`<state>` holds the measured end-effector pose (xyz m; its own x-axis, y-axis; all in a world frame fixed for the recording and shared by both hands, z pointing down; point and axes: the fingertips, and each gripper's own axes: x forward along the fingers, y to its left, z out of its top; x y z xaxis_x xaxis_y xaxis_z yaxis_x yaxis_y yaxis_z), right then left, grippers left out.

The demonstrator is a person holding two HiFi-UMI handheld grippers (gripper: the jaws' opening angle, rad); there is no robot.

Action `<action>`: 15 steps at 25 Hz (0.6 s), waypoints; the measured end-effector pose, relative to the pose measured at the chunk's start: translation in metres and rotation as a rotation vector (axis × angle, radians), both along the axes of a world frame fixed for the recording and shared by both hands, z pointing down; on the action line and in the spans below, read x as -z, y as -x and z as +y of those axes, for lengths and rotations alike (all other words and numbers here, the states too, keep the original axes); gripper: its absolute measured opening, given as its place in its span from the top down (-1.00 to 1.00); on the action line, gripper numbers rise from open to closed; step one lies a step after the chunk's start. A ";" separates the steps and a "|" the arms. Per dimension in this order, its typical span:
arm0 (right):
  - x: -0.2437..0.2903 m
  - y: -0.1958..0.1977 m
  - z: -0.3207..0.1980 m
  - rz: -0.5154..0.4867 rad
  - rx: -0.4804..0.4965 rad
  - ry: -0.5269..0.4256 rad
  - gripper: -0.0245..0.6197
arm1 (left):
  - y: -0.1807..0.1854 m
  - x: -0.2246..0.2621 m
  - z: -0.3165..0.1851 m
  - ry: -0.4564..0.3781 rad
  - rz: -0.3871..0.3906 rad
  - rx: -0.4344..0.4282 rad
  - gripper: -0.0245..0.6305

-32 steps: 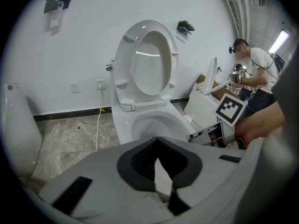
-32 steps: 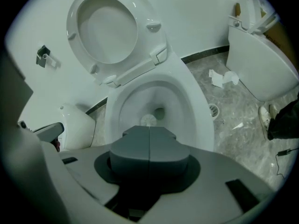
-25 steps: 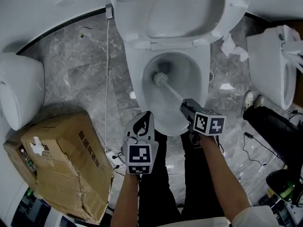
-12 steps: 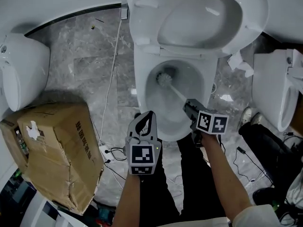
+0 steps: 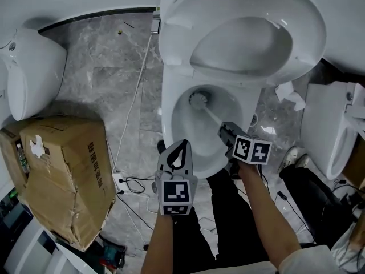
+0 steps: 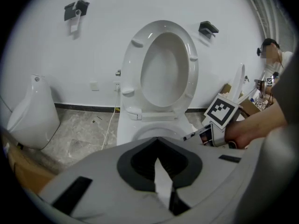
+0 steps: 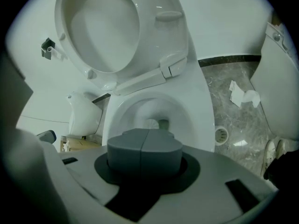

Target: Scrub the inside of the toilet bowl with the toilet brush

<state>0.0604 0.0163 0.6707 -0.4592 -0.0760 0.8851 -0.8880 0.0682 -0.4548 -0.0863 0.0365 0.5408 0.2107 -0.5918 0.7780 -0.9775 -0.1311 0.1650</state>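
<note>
Head view is showing the right gripper (image 5: 224,131) clamping the seemingly light, stiff toilet brush (image 5: 198,100) by its handle end, bristles inside the toilet bowl (image 5: 169,116), left gripper (image 5: 181,144) hanging closed, empty.

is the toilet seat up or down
Up: the toilet seat stands raised behind the bowl, leaving its rim bare, with the brush inside.
</note>
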 end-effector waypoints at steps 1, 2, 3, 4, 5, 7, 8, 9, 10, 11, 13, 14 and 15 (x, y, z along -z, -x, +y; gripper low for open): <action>0.000 0.000 -0.004 0.001 0.011 -0.004 0.39 | -0.002 0.000 -0.004 -0.003 -0.001 0.009 0.84; 0.000 -0.001 -0.008 0.002 0.019 -0.008 0.39 | -0.004 0.001 -0.007 -0.007 -0.001 0.015 0.84; 0.000 -0.002 -0.012 0.003 0.023 -0.011 0.39 | -0.007 0.001 -0.011 -0.009 0.000 0.019 0.84; 0.000 -0.003 -0.015 0.002 0.024 -0.013 0.39 | -0.009 0.000 -0.014 -0.009 0.001 0.024 0.84; -0.001 -0.004 -0.017 0.000 0.022 -0.013 0.39 | -0.011 0.000 -0.016 -0.009 0.000 0.031 0.84; -0.003 -0.007 -0.023 -0.010 0.011 -0.012 0.40 | -0.014 0.000 -0.022 -0.012 -0.002 0.052 0.84; -0.003 -0.010 -0.026 -0.015 0.000 -0.011 0.40 | -0.015 0.001 -0.025 -0.016 -0.001 0.067 0.84; -0.004 -0.012 -0.028 -0.021 -0.013 -0.009 0.40 | -0.016 0.002 -0.026 -0.020 0.003 0.085 0.84; -0.005 -0.015 -0.029 -0.027 -0.026 -0.007 0.40 | -0.017 0.003 -0.027 -0.023 0.010 0.103 0.84; -0.005 -0.017 -0.030 -0.030 -0.035 -0.007 0.40 | -0.018 0.004 -0.027 -0.023 0.017 0.118 0.84; -0.005 -0.021 -0.032 -0.029 -0.046 -0.013 0.40 | -0.021 0.004 -0.027 -0.020 0.026 0.127 0.84; -0.005 -0.022 -0.033 -0.025 -0.053 -0.019 0.40 | -0.023 0.004 -0.026 -0.018 0.025 0.120 0.84; -0.004 -0.024 -0.033 -0.022 -0.064 -0.023 0.40 | -0.024 0.005 -0.025 -0.017 0.023 0.112 0.84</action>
<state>0.0848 -0.0169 0.6751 -0.4719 -0.1259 0.8726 -0.8808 0.0222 -0.4731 -0.0621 0.0114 0.5361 0.1597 -0.6257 0.7635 -0.9823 -0.0238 0.1860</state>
